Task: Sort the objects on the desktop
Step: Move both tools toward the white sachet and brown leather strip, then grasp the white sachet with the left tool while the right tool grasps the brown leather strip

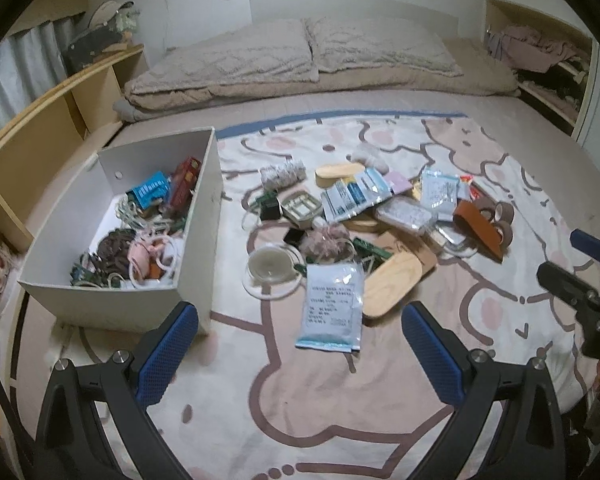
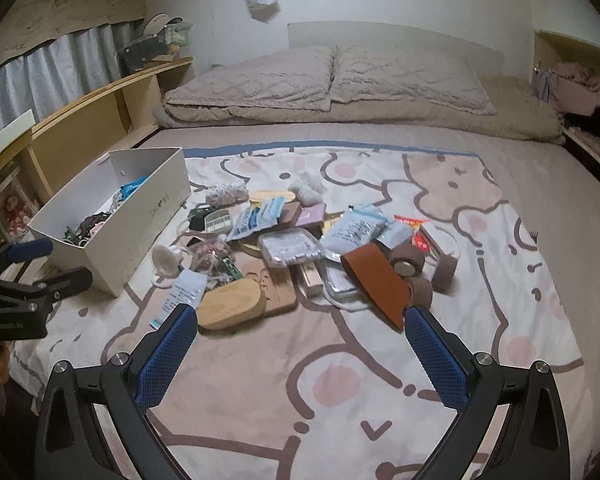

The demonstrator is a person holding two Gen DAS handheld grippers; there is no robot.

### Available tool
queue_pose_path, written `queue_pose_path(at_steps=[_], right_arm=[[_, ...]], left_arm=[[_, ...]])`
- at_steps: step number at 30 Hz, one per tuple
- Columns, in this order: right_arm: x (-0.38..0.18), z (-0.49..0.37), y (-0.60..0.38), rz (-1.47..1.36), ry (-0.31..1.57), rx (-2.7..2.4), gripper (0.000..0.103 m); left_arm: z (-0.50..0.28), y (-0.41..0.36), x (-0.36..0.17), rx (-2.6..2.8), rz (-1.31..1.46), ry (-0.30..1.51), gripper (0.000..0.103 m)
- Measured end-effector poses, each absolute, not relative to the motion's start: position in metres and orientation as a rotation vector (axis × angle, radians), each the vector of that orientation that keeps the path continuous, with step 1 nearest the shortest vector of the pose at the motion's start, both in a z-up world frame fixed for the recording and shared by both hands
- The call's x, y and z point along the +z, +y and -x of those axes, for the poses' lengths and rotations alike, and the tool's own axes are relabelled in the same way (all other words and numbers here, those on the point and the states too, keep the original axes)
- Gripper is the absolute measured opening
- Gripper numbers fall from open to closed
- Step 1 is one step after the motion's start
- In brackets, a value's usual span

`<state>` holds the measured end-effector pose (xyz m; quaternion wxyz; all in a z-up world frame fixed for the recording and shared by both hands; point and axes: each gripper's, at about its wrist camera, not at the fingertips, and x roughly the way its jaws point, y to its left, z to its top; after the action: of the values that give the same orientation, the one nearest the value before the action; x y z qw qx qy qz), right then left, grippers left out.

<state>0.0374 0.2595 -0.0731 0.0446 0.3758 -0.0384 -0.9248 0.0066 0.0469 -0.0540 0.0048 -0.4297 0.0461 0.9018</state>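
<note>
A pile of small objects lies on a cartoon-print blanket: a white pouch, a wooden oval lid, a brown leather case, tape rolls, a clear tray and a small cup. A white box on the left holds several items; it also shows in the right wrist view. My left gripper is open and empty, just short of the pouch. My right gripper is open and empty, in front of the pile.
Two pillows and a folded duvet lie at the back of the bed. A wooden shelf runs along the left side. Another shelf with clothes stands at the right. The blanket stretches toward me in front of the pile.
</note>
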Motion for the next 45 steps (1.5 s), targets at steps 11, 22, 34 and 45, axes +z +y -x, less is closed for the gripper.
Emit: queue_pose_path(at_steps=[11,22,34,45], right_arm=[[-0.110,-0.038,0.288,-1.215,-0.174,-2.789,0.103],[-0.131,-0.035,0.312,-1.222,-0.232,-2.755,0.103],[-0.137,-0.016,0.316,-1.248,-0.055,-2.773,0.103],[-0.137,0.020,0.333,-1.268,-0.018,-2.752,0.103]], left_arm=[[-0.004,0.055,-0.107,2.778,1.487,0.137,0.102],[0.014,0.050,-0.156,2.725,1.582,0.060,0.102],[0.040,0.050,-0.177,2.665,1.587,0.078,0.102],[0.054,0.051,-0.200,2.614,1.540,0.126,0.102]])
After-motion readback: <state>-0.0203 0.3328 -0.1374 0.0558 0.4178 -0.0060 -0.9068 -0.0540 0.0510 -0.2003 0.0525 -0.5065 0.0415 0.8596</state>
